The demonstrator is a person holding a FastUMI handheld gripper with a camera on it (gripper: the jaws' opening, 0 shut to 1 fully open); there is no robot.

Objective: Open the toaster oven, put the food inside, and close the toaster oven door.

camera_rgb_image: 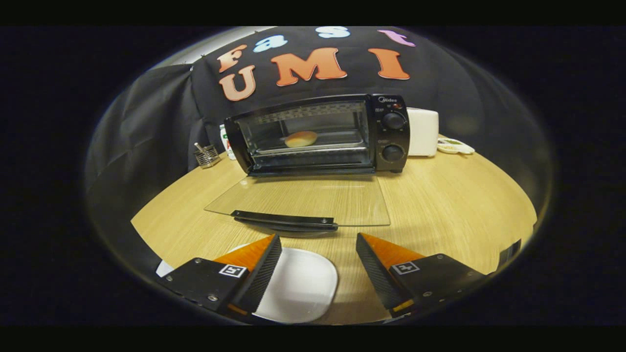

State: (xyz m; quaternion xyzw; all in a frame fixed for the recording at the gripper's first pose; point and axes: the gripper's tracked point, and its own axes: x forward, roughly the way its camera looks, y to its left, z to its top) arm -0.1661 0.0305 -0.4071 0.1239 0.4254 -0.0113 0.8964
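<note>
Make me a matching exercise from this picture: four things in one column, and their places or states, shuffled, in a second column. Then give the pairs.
Things
1. bun
2. glass door
3. white plate
4. gripper

Places or states
A. open, nothing between the fingers
B. on the rack inside the toaster oven
C. folded down flat over the table
D. on the table, partly under one finger

Pairs: 1-B, 2-C, 3-D, 4-A
</note>
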